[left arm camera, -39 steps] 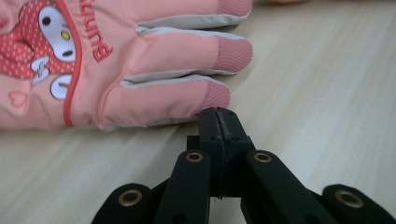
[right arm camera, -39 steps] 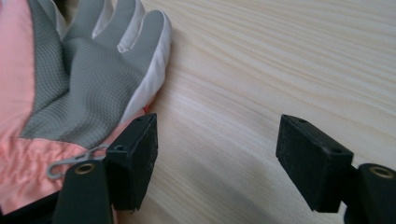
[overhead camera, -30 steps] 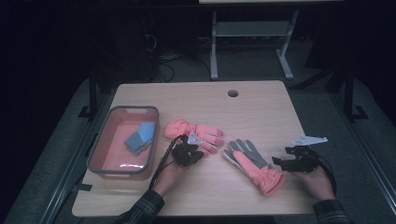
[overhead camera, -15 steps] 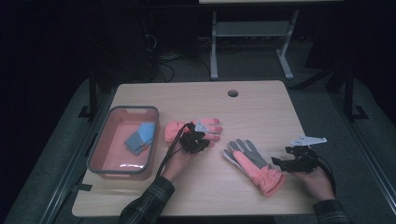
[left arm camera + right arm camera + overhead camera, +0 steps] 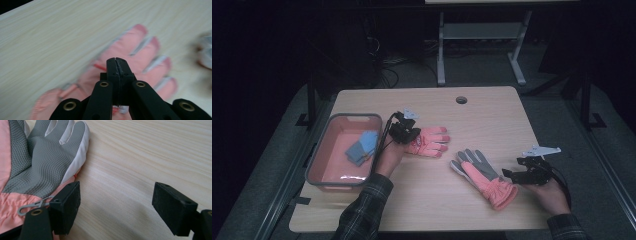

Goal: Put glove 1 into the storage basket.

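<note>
A pink glove (image 5: 432,141) lies back up left of the table's middle, its fingers pointing right. My left gripper (image 5: 408,131) is at its cuff end, jaws shut, with a scrap of red and white fabric pinched between them low down (image 5: 116,60). The glove (image 5: 142,47) looks blurred under them. A second glove (image 5: 482,175) lies palm up, grey palm and pink cuff, near the front right. My right gripper (image 5: 510,176) stands open just right of its cuff; its left jaw touches the cuff edge (image 5: 125,207), beside the grey palm (image 5: 37,162).
A grey-rimmed pink bin (image 5: 314,157) stands at the table's left with a blue cloth (image 5: 362,149) inside. A cable hole (image 5: 461,99) sits near the far edge of the wooden table (image 5: 492,120). Forearms come in from the front edge.
My left gripper has moved away from me and slightly left along the pink glove to its cuff end, and the glove has shifted a little with it. The right gripper stayed put.
</note>
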